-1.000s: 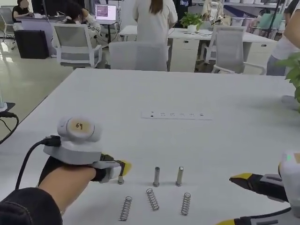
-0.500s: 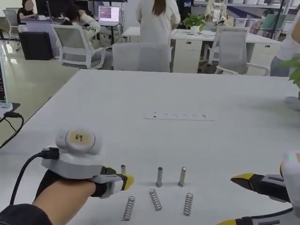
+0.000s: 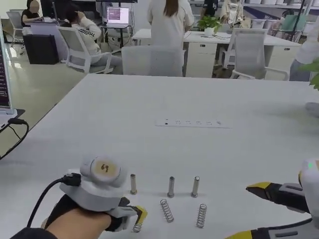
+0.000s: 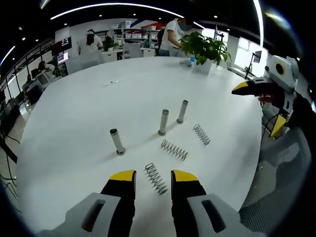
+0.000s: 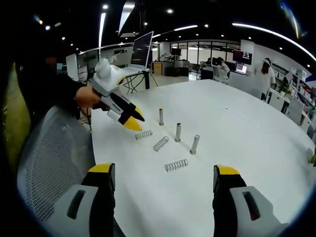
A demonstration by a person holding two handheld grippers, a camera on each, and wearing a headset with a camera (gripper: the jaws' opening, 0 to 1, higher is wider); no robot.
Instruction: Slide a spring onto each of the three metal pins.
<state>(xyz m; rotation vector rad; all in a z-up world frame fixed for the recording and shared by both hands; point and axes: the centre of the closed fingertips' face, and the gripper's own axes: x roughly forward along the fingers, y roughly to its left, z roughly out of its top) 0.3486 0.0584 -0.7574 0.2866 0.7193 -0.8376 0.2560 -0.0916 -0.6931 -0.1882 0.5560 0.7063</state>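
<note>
Near edge of tabletop [image 3: 149, 99]: three metal pins [image 4: 163, 122], upright in one row: left pin [image 3: 133, 183], middle pin [image 3: 171, 186], right pin [image 3: 195, 185]. All three bare.
Springs [image 5: 161, 143]: three, lying flat just in front of the pins, one before each: left spring [image 4: 155, 178], middle spring [image 3: 166, 210], right spring [image 3: 201, 215].
Left gripper [image 4: 153, 175]: low over the table, jaws a little apart, straddling the near end of the left spring. Whether they touch it cannot be told.
Right gripper [image 3: 251, 211]: right of the row, well apart from pins and springs, jaws spread wide, holding nothing.
Table centre: one flush socket strip [image 3: 192, 123].
Far side: one potted plant [image 4: 205, 47] on the table; one office chair [image 3: 149, 59] at its far edge.
</note>
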